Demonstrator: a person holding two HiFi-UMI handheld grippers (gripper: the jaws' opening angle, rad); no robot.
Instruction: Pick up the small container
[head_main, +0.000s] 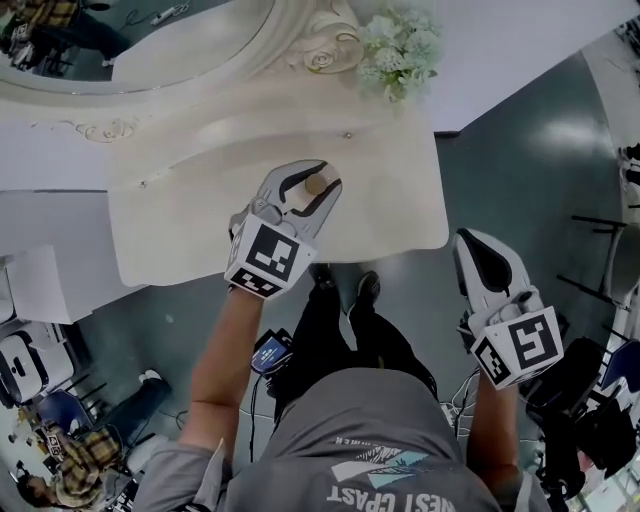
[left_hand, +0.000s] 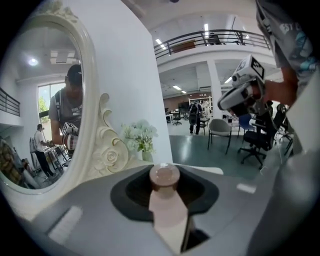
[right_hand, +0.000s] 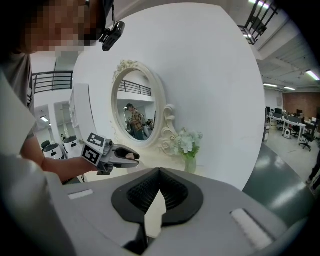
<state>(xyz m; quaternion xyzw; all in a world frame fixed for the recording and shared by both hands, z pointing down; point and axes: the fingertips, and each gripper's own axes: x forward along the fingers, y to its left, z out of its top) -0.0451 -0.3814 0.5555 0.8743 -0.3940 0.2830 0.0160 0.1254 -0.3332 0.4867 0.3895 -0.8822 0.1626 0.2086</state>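
A small pale pink container (left_hand: 164, 176) with a round lid sits between the jaws of my left gripper (head_main: 318, 186), which is shut on it. In the head view the container (head_main: 316, 184) shows as a small beige cap over the middle of the cream dressing table (head_main: 200, 210); whether it touches the tabletop I cannot tell. My right gripper (head_main: 470, 242) hangs to the right of the table, over the grey floor, shut with nothing in it. The right gripper view shows its jaws (right_hand: 159, 172) meeting, with the left gripper (right_hand: 112, 156) off to the left.
An oval mirror (head_main: 130, 45) in a carved white frame stands at the back of the table. A vase of pale flowers (head_main: 400, 45) stands at the back right. The table's front edge (head_main: 300, 262) lies just before my feet. Chairs (left_hand: 220, 131) and desks stand further off.
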